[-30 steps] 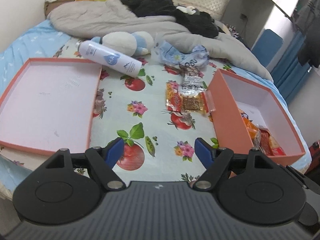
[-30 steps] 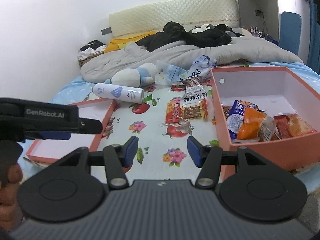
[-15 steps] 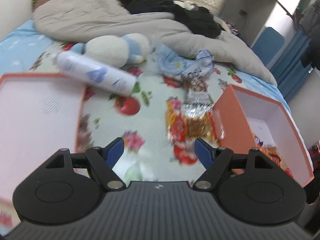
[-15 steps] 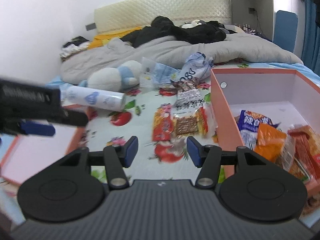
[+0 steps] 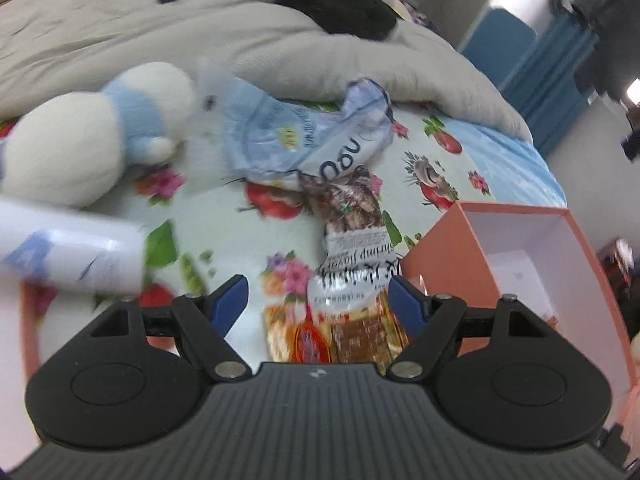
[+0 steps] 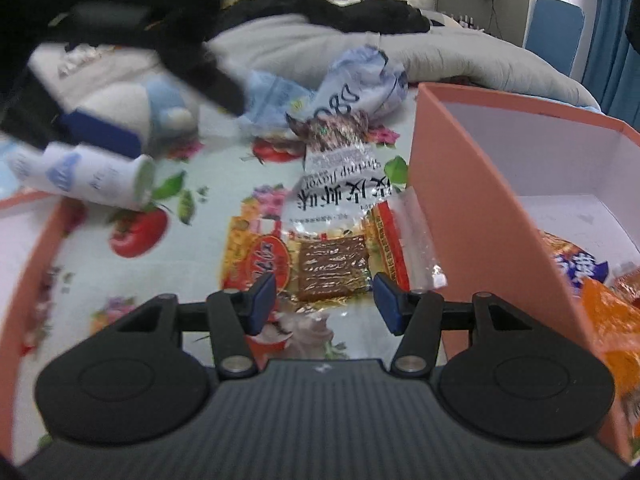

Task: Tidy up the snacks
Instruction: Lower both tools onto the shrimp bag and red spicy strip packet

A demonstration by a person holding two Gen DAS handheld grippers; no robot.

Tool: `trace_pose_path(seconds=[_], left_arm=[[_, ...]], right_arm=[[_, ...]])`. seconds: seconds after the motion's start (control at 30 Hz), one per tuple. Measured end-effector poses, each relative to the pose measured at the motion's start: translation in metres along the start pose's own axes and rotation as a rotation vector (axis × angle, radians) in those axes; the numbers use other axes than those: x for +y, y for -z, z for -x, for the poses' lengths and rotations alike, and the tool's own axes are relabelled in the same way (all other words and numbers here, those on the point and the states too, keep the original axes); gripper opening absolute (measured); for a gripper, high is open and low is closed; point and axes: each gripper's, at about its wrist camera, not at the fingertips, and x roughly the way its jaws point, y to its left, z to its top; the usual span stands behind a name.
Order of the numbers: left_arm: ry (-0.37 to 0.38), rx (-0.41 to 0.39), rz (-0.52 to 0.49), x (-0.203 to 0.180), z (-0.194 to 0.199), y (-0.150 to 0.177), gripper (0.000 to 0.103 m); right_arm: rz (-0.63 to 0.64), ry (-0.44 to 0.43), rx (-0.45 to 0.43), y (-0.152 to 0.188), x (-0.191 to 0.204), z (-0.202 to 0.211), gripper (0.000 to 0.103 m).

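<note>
Snack packets lie on the flowered bedsheet: a silver shrimp-flavour packet (image 5: 356, 264) (image 6: 340, 188) over an orange-red packet (image 5: 316, 338) (image 6: 276, 256) with a brown bar (image 6: 334, 266). An orange box (image 5: 520, 264) (image 6: 476, 208) at the right holds several snacks (image 6: 588, 276). My left gripper (image 5: 318, 300) is open, just above the packets. My right gripper (image 6: 324, 298) is open, near the brown bar. The left gripper (image 6: 100, 132) shows blurred at the upper left of the right wrist view.
A white spray bottle (image 5: 72, 252) (image 6: 88, 178) lies left, with a plush toy (image 5: 92, 136) behind it. A crumpled blue-white bag (image 5: 316, 136) (image 6: 352, 92) lies beyond the packets. An orange lid (image 6: 28, 240) sits at the left. A grey blanket (image 5: 240, 32) covers the far bed.
Both grippers have moved forward and down toward the snack packets; the packets now sit close between the fingers. Both stay open.
</note>
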Motion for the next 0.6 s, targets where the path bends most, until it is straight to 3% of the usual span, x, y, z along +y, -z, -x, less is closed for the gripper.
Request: trace_pose_path(seconds=[0.13,0.33,0.53,0.6], left_arm=[[0.036,0.043,-0.005,0.007,-0.04,-0.024,0.08],[0.108,0.111,-0.027,0.005,-0.092,-0.036,0.078],[0.107,0.187,-0.069,0.001,-0.133,-0.024,0.06],[0.131,0.171,-0.056,0.002,-0.135,-0.023,0.045]], right_arm=[[0.025,0.051,0.006,-0.006,0.004,-0.021,0.056],[0.062,0.052,0.051,-0.008,0.01,-0.038,0.056],[0.078,0.068,0.047,-0.011,0.011,-0.041,0.055],[0.067,0.059,0.056,-0.011,0.008,-0.042,0.055]])
